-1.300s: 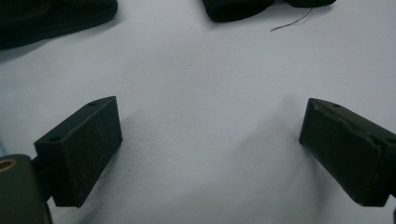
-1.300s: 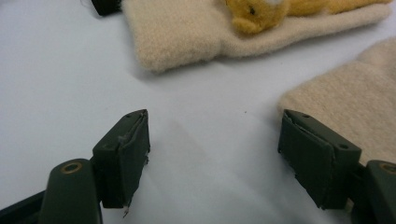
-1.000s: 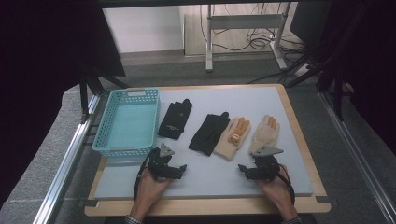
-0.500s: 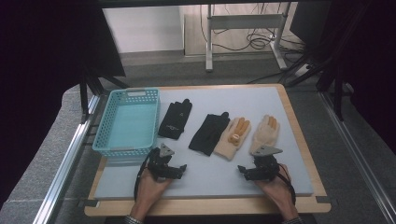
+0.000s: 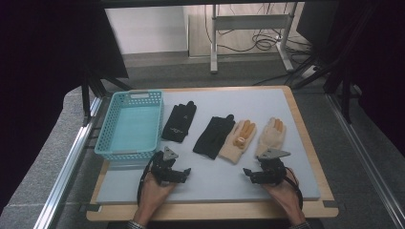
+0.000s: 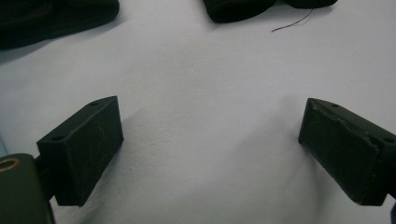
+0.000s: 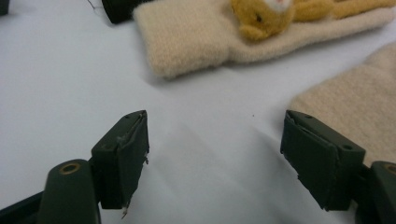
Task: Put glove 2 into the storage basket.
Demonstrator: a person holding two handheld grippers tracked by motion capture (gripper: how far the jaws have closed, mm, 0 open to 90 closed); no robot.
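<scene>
Grey mat [image 5: 210, 176] on wooden table [image 5: 305, 129]; left gripper [image 5: 184, 172], right gripper [image 5: 248, 172] jaws apart, empty.

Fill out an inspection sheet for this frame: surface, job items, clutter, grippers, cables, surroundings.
Surface: pale grey mat on a wooden board, bare at the near edge.
Job's things: empty turquoise basket at the left; to its right, in a row, two black gloves, a beige glove with orange fingers whose edge touches the second black one, and a plain beige glove.
Clutter: a loose dark thread beside a black glove.
Grippers: left gripper and right gripper both open, low over the bare mat, holding nothing.
Cables: a black cable loops beside the left hand; more cables lie on the floor behind.
Surroundings: metal frame legs, dark curtains at both sides.
</scene>
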